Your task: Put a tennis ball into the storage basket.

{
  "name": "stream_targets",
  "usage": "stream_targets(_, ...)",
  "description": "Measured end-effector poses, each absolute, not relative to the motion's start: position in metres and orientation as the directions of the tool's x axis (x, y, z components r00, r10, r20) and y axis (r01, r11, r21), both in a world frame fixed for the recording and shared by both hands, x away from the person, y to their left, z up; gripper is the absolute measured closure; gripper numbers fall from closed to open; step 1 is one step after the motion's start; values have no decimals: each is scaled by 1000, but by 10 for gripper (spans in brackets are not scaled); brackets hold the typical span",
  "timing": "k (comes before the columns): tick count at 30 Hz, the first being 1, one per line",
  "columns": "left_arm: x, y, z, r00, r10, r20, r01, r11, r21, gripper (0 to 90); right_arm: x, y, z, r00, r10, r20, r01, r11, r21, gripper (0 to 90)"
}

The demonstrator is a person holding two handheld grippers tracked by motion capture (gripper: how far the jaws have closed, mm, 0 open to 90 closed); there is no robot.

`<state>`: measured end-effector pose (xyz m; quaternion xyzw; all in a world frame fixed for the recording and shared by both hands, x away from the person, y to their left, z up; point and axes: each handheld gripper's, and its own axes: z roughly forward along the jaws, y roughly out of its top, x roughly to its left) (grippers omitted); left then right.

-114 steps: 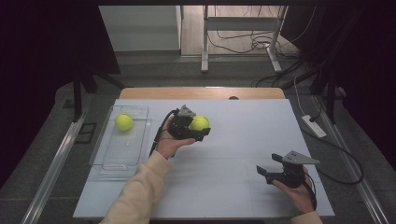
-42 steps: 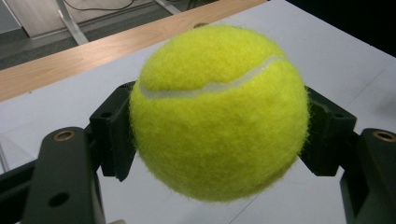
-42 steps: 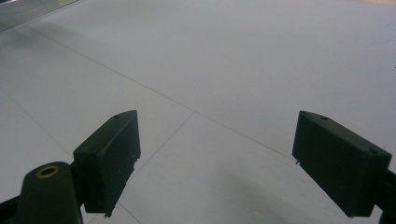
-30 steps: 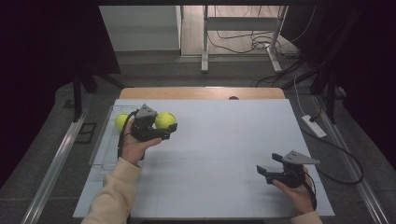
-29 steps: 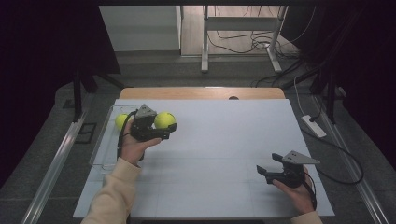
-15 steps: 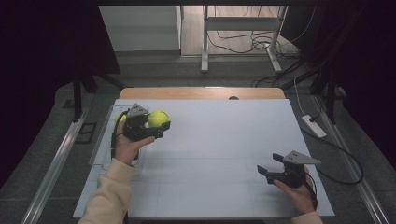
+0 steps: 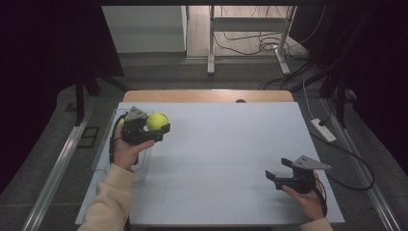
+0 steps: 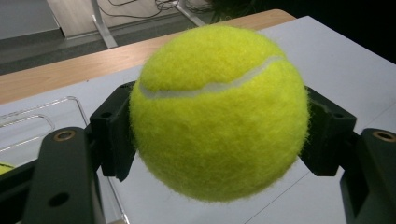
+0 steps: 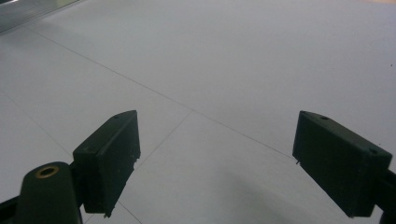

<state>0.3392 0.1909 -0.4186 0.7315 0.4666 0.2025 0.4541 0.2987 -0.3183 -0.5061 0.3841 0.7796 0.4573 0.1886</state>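
Note:
A yellow tennis ball point(image 7: 157, 121) point(image 8: 218, 112) is clamped between the black jaws of my left gripper point(image 7: 156, 126) point(image 8: 219, 135), held above the right edge of a clear plastic tray point(image 7: 105, 144) point(image 8: 42, 116) at the table's left. A sliver of a second yellow ball point(image 7: 120, 122) peeks out behind the gripper, over the tray. My right gripper point(image 7: 279, 174) point(image 9: 217, 163) rests low at the table's near right corner, jaws wide apart with nothing but bare white tabletop between them.
The white table point(image 7: 226, 144) has a wooden strip point(image 7: 207, 95) along its far edge. A power strip point(image 7: 323, 130) and cables lie on the floor to the right. Metal rails point(image 7: 57, 168) run beside the table's left side.
My left gripper has carried the ball leftward from the table's middle to the tray's edge. The right gripper has stayed put.

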Motion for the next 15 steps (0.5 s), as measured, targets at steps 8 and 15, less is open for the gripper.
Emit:
stream_targets(8, 338, 198, -418, 465, 876, -126, 503, -144, 852, 266, 299, -319, -506, -633, 772, 55, 424, 287, 859, 150)
stream_targets(15, 337, 203, -418, 452, 884, -117, 503, -145, 852, 266, 299, -318, -506, -634, 772, 52, 423, 289, 859, 150)
